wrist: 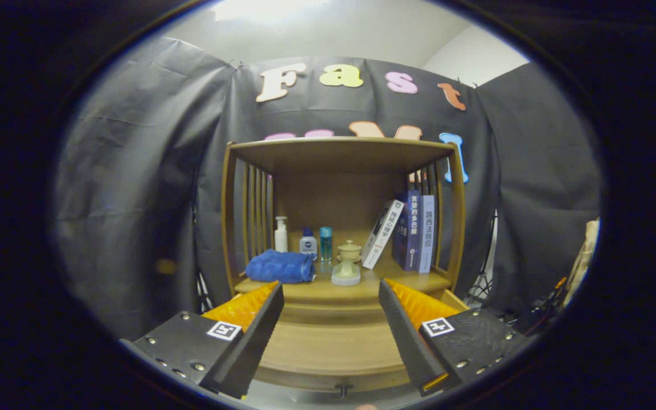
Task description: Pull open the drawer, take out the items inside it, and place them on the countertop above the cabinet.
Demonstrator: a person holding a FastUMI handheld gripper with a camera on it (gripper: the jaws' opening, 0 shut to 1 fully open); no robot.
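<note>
Because the drawer (pixel 328 356) looks pulled out below the countertop (pixel 362 287), the gripper (pixel 331 296) hangs above it, fingers spread and empty, seemingly ready to reach inside for unseen items.

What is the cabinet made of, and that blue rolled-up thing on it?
The cabinet looks like light wood with a smooth matte finish; faint grain shows. The blue rolled towel looks like soft fuzzy cloth, folds showing. The open gripper hovers before them.
</note>
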